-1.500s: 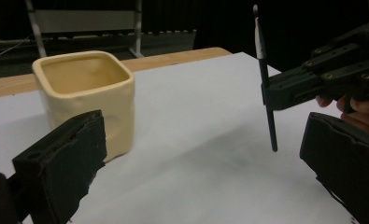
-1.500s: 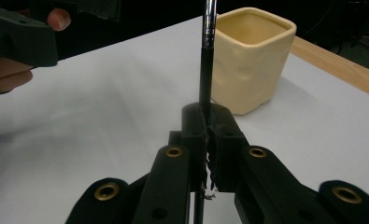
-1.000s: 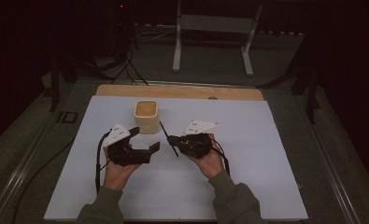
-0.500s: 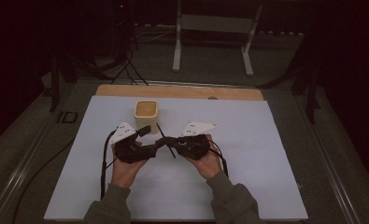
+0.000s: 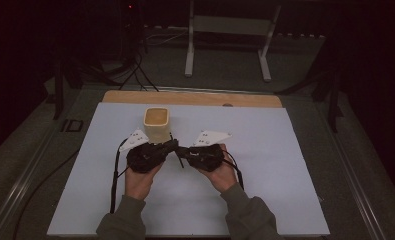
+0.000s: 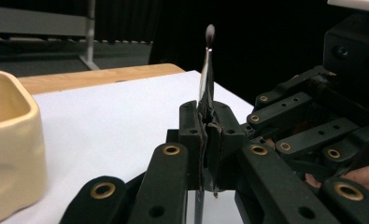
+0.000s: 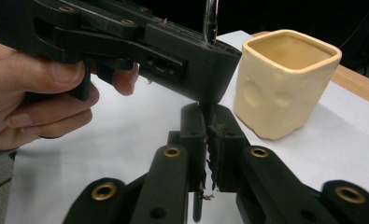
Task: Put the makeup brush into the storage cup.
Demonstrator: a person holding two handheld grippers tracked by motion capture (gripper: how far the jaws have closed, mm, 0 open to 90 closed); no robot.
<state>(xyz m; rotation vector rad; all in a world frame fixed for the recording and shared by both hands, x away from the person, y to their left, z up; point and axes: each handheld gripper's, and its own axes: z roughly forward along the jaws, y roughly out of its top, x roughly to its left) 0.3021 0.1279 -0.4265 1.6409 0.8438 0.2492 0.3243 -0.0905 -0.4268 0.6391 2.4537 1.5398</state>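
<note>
A thin brush (image 6: pixel 209 56) with a clear handle and a dark tip stands upright between the jaws of my left gripper (image 6: pixel 205 116), which has just closed and is shut on it. My right gripper (image 7: pixel 206 116) meets it tip to tip at the middle of the white mat. Its jaws have just been opening, but its pads still sit tight against the brush handle (image 7: pixel 197 205). In the high view the left gripper (image 5: pixel 172 146) and right gripper (image 5: pixel 181 151) touch just in front of a cream cup (image 5: pixel 156 122). The brush (image 5: pixel 181 163) crosses between them.
The cream cup (image 7: pixel 285 84) stands empty right beside the jaws (image 6: pixel 9 135). The white mat (image 5: pixel 285 165) covers the table, with a wooden strip (image 5: pixel 195 97) along its far edge. A metal stand (image 5: pixel 230 30) and cables lie on the dark floor beyond.
The left gripper has moved right to the right gripper and closed its open jaws on the brush that the right gripper holds. The right hand has stayed in place.
</note>
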